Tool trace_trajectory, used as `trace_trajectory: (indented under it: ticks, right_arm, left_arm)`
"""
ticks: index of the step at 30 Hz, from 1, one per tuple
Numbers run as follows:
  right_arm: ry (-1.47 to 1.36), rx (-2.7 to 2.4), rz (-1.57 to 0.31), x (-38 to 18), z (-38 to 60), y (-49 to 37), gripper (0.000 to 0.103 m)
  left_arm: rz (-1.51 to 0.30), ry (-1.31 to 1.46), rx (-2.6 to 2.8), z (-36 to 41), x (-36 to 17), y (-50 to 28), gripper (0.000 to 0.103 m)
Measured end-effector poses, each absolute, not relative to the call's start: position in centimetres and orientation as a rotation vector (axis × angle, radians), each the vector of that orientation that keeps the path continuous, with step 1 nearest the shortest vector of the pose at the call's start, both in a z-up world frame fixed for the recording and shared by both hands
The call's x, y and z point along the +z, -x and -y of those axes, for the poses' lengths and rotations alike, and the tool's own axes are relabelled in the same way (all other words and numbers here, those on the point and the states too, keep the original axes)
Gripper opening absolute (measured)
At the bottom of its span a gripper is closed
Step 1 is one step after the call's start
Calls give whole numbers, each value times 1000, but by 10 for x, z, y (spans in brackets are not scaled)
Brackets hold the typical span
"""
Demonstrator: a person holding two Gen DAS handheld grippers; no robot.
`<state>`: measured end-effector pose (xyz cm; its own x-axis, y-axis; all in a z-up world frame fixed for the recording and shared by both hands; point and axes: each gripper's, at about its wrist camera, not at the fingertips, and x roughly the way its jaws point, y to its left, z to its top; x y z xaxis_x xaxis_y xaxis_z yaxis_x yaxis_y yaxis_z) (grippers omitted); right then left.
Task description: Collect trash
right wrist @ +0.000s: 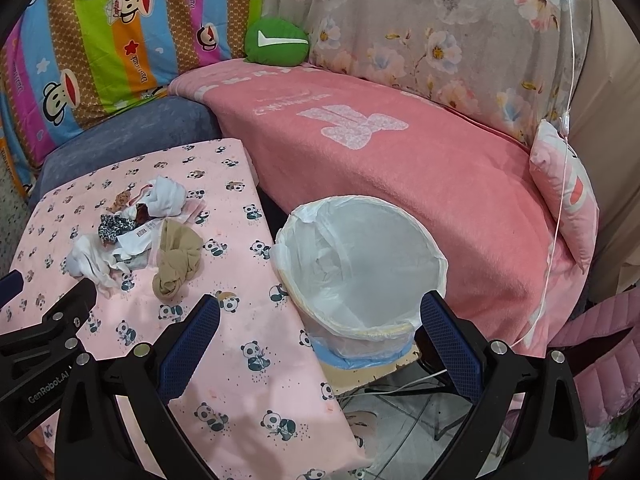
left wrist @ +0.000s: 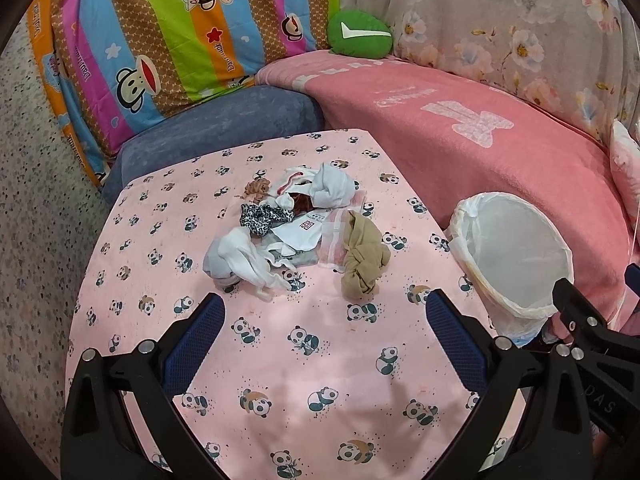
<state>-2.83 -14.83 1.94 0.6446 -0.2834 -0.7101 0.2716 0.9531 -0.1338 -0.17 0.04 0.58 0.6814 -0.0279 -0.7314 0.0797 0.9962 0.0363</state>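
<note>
A heap of trash (left wrist: 296, 220) lies mid-table on the pink panda cloth (left wrist: 280, 360): white crumpled cloths, a leopard-print scrap, a paper tag, a knotted tan stocking (left wrist: 362, 264). The heap also shows in the right wrist view (right wrist: 136, 228). A bin with a white bag liner (left wrist: 516, 256) stands right of the table, empty inside (right wrist: 360, 268). My left gripper (left wrist: 324, 320) is open and empty, short of the heap. My right gripper (right wrist: 320, 320) is open and empty, near the bin's front rim.
A sofa with a pink blanket (right wrist: 400, 152) curves behind the table and bin. A green cushion (left wrist: 358, 34) and a striped cartoon quilt (left wrist: 160, 40) lie at the back. A pink pillow (right wrist: 568, 192) is at right. Tiled floor and cables (right wrist: 400, 400) lie below the bin.
</note>
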Motion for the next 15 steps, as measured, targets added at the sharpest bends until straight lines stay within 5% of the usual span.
trace_trajectory:
  ticks: [15]
  right_arm:
    - [21, -320, -816, 17, 146, 24, 98]
  left_arm:
    - [-825, -59, -63, -2, 8, -3, 96]
